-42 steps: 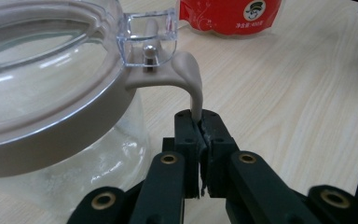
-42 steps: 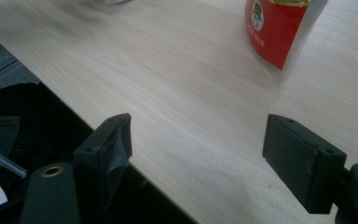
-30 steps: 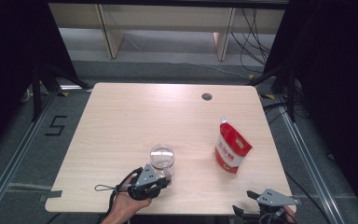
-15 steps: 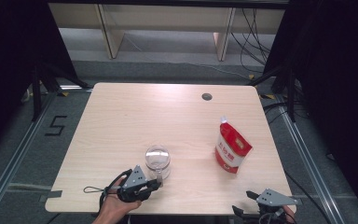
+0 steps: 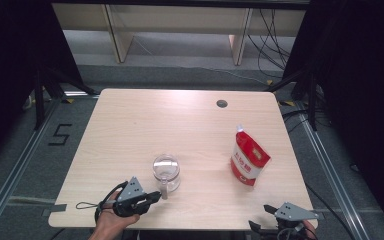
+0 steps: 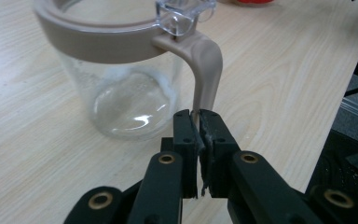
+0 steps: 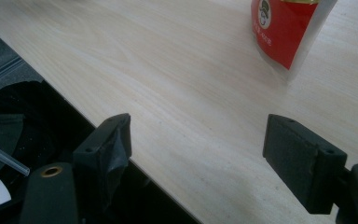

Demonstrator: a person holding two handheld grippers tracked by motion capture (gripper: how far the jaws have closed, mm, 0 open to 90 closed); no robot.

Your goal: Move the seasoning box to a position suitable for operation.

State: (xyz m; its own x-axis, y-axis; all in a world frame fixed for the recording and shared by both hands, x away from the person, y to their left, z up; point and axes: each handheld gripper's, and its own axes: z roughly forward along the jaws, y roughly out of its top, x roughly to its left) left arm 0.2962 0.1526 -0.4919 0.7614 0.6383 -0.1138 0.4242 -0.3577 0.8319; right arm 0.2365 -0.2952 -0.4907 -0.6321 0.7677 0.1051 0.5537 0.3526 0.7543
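Observation:
A clear glass jug [image 5: 166,170] with a beige rim and handle [image 6: 207,70] stands near the table's front, left of centre. My left gripper [image 5: 154,196] reaches it from the near-left side, and its jaws are shut on the lower end of the handle [image 5: 164,191]. In the left gripper view the left gripper [image 6: 198,123] pinches that handle, and the jug [image 6: 121,88] looks empty. A red and white pouch [image 5: 249,162] stands upright at the right. My right gripper [image 5: 260,216] hovers at the table's front right corner, open and holding nothing. The right gripper [image 7: 198,140] points toward the pouch [image 7: 284,28].
The pale wooden table [image 5: 180,120] has a small round cable hole [image 5: 222,104] at the back right. Its front edge [image 7: 121,154] runs just under my right gripper. Dark floor and metal rails surround the table, and shelving stands behind it.
My left gripper has shifted a little to the left while shut on the handle, and the jug has slid slightly left with it. The right gripper and the pouch have stayed put.

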